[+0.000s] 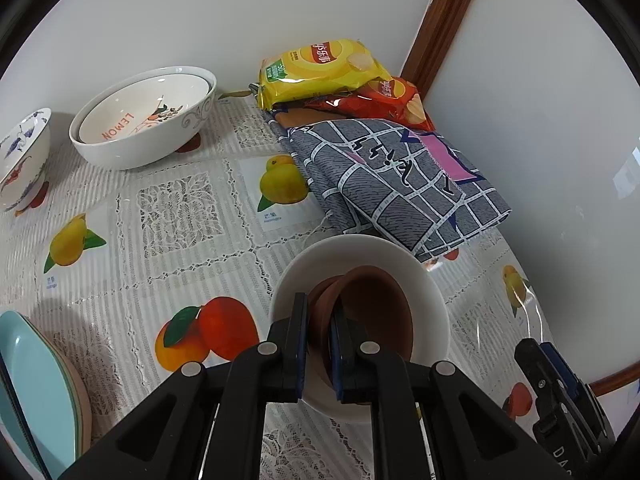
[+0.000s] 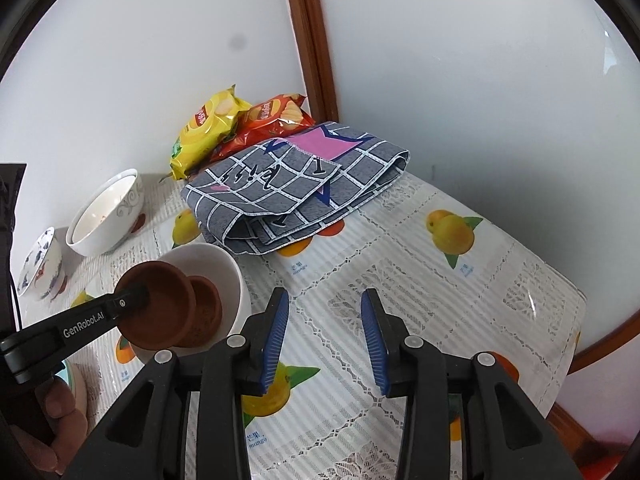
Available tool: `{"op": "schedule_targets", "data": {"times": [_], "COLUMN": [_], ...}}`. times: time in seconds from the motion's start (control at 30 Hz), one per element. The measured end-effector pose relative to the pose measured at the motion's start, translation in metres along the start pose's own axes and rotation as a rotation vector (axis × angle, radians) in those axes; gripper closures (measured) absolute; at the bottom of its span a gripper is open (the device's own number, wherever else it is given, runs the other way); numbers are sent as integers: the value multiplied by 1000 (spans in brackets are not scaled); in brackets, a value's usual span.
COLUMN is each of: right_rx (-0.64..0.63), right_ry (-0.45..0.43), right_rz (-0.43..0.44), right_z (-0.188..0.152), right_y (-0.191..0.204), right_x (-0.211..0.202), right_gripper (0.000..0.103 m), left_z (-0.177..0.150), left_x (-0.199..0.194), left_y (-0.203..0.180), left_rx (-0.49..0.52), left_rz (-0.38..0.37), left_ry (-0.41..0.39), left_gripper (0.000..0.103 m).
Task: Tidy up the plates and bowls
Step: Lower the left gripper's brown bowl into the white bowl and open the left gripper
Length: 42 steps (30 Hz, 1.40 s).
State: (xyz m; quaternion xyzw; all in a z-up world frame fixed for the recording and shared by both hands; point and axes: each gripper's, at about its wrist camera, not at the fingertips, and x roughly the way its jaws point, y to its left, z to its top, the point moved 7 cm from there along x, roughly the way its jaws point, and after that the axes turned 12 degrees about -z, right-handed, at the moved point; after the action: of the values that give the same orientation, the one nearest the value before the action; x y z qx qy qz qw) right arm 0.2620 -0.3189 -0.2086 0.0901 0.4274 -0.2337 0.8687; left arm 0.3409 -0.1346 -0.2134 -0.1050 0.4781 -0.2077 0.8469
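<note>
The left hand-held gripper (image 1: 319, 344) pinches the rim of a brown clay bowl (image 1: 374, 312), held tilted over a white bowl (image 2: 224, 268) that apparently holds a second clay bowl (image 2: 206, 304), beside the folded cloth (image 2: 296, 188). The right hand-held gripper (image 2: 325, 340) hangs wide open and empty above the worktop (image 2: 440, 300).

Both tools — left (image 1: 319, 344), right (image 2: 326, 340) — black, blue-padded, silver-riveted, "GenRobot.AI" lettered.

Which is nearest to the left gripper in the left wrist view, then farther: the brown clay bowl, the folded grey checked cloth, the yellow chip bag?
1. Brown clay bowl: clamped in the left gripper, over the white bowl.
2. Folded grey checked cloth: beyond, right.
3. Yellow chip bag: farthest, by the wall.
</note>
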Motion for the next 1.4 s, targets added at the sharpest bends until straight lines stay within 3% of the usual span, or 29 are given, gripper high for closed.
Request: {"op": "schedule_targets", "data": {"times": [0.8,1.4], "right_rx": [-15,-40], "right_ry": [34,38], "right_rz": [0,-6], "right_z": [-8,-11], "right_y": [1,6], "right_x": [7,7], "right_gripper": [64,59], "left_z": [-3,-5], "left_x": [14,21], "left_y": [5,9], "left_rx": [-27,-87], "left_rz": [3,-49], "left_ry": [0,18], "left_gripper": [93,91]}}
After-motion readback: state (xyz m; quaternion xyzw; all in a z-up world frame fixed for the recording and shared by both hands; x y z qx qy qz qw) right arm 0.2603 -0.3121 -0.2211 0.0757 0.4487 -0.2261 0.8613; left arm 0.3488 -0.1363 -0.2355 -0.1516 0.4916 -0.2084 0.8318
